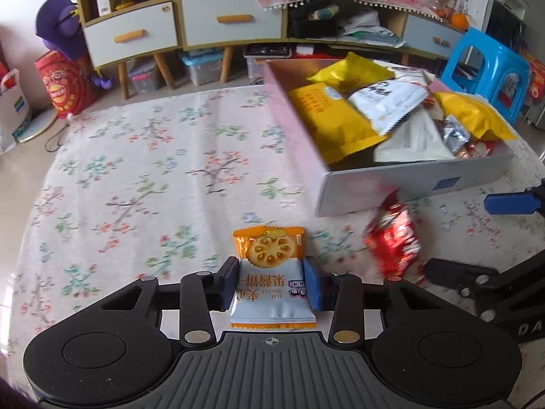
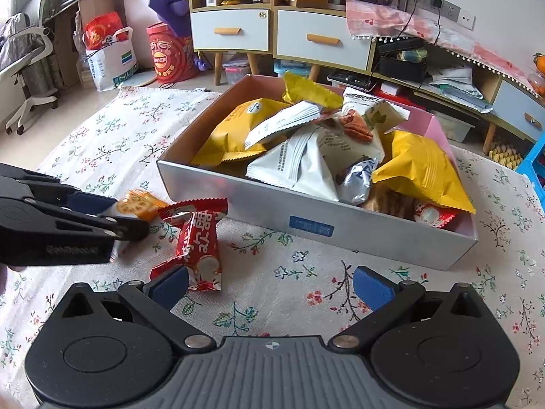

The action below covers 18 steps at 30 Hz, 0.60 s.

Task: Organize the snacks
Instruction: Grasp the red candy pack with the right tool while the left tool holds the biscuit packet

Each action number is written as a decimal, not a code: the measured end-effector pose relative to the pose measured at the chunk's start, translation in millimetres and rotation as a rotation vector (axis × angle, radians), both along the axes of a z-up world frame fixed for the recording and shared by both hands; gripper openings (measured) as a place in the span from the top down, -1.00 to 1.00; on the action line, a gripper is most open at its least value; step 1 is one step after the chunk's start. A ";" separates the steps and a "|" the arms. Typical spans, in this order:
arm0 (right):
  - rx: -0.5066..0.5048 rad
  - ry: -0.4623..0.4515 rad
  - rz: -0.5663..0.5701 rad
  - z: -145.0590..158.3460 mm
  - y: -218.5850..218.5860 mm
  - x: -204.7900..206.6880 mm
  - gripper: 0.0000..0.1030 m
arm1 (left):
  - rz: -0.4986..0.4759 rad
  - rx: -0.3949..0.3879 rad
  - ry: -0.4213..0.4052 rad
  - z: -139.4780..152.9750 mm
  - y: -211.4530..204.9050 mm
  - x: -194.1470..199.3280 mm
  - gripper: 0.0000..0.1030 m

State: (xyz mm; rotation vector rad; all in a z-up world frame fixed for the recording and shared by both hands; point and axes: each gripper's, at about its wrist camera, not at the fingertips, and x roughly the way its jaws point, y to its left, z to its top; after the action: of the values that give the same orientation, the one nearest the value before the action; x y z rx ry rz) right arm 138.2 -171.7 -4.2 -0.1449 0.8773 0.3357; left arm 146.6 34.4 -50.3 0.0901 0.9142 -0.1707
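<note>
Left gripper (image 1: 270,281): fingers pinched on jam biscuit packet (image 1: 270,272). Right gripper (image 2: 270,288): fingers spread wide, holding nothing; red snack packet (image 2: 197,238) beside its left finger, near snack box (image 2: 306,225).

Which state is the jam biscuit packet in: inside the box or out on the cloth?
Out. The jam biscuit packet lies on the floral cloth, pinched by the left gripper, short of the box.

a jam biscuit packet (image 1: 272,272) lies on the tablecloth (image 1: 136,177) at lower centre of the left wrist view. to its right lies another snack packet (image 1: 393,238). behind that, upper right, sits a box (image 1: 408,184) filled with snack bags.
</note>
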 end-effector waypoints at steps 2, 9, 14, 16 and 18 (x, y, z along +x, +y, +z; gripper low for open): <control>-0.002 -0.002 0.006 -0.8 3.0 -0.2 -0.80 | 0.016 0.009 -0.005 0.0 9.1 -2.0 0.27; 0.009 -0.005 0.014 -3.4 21.4 4.2 -0.79 | 0.100 0.010 -0.004 1.1 45.6 -4.9 0.28; 0.014 -0.012 0.023 -6.0 38.6 8.0 -0.69 | 0.133 0.002 -0.001 1.8 61.7 -7.7 0.28; 0.010 -0.013 0.028 -7.7 44.0 9.7 -0.60 | 0.140 -0.001 0.002 2.1 64.6 -8.4 0.28; 0.006 -0.012 0.034 -9.6 49.7 11.1 -0.50 | 0.142 -0.005 0.004 2.4 66.4 -9.1 0.28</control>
State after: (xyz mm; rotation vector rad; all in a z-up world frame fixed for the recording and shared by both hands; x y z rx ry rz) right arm 149.3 -122.0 -13.9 -0.1567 0.8626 0.3685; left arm 137.5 100.8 -47.9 0.0201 0.9207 -0.0412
